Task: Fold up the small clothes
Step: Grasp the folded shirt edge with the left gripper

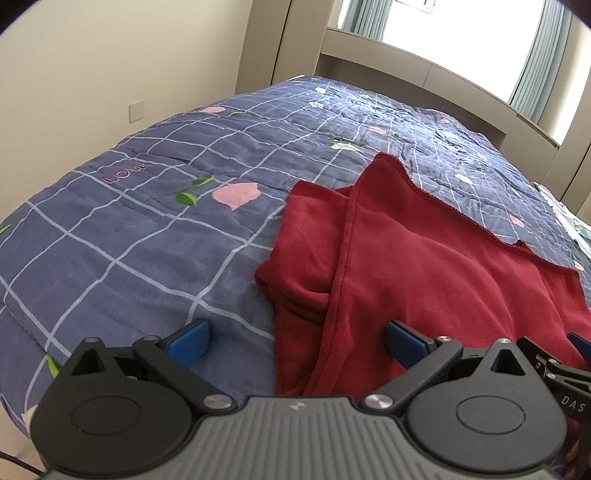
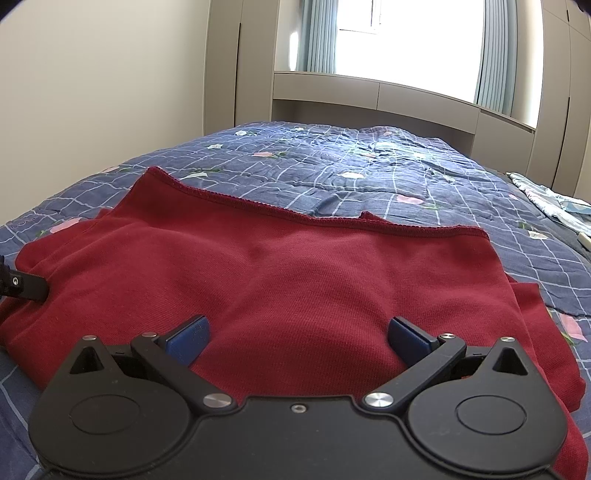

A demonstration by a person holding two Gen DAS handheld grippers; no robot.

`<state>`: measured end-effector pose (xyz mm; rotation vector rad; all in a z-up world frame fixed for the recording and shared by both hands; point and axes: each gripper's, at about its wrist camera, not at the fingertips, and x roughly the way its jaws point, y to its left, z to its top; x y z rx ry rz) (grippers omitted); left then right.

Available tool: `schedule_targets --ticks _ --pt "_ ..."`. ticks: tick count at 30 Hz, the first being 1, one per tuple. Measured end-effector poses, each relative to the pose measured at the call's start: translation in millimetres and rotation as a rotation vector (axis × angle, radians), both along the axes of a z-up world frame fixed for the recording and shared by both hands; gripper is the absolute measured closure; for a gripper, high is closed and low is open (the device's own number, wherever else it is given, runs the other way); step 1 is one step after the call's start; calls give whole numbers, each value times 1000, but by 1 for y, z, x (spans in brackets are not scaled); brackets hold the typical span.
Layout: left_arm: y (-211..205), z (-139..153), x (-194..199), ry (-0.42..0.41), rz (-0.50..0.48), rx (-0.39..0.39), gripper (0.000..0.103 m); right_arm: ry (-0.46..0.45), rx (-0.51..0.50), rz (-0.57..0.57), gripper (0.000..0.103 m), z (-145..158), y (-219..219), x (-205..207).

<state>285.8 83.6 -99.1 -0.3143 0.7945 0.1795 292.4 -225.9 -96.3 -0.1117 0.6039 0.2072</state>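
Left wrist only: garment's (image 1: 424, 266) folded-under sleeve.

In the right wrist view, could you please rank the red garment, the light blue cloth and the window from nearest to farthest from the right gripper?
From the right gripper:
1. Red garment, directly beneath its fingers.
2. Light blue cloth, at the bed's right edge.
3. Window, beyond the bed's far end.

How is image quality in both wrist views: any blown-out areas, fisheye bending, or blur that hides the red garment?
Left wrist view: the window is blown out white, the bed bulges from fisheye bending, and the red garment stays sharp. Right wrist view: the window is overexposed too, the cupboard edges curve, and the garment is evenly lit with visible weave and no blur.
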Motion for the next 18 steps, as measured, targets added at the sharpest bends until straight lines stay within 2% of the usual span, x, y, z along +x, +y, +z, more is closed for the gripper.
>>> schedule_targets --ticks 2,3,4,5,6,8,10,14,16,18 --pt "1 1 0 -5 -2 -15 1 0 0 0 0 0 0 0" --pt "2 2 0 -11 -7 -22 5 0 0 0 0 0 0 0" --pt "1 4 -1 -24 -14 -26 10 0 1 0 0 0 0 0" --pt "1 5 -2 -37 -30 -28 22 0 0 0 0 0 0 0" --pt "0 6 0 -37 -48 -34 30 0 0 0 0 0 0 0" --pt "-1 7 2 -26 -61 -54 36 1 0 0 0 0 0 0" --pt "0 7 3 -19 -51 -88 38 4 4 0 0 1 -1 0" --pt "13 3 3 -19 7 -192 35 20 21 19 0 10 -8 -4" --pt "15 3 4 -16 24 -216 35 7 11 41 0 13 -12 -12" --pt "16 4 6 -11 43 -223 41 -2 -35 67 0 10 -14 -21"
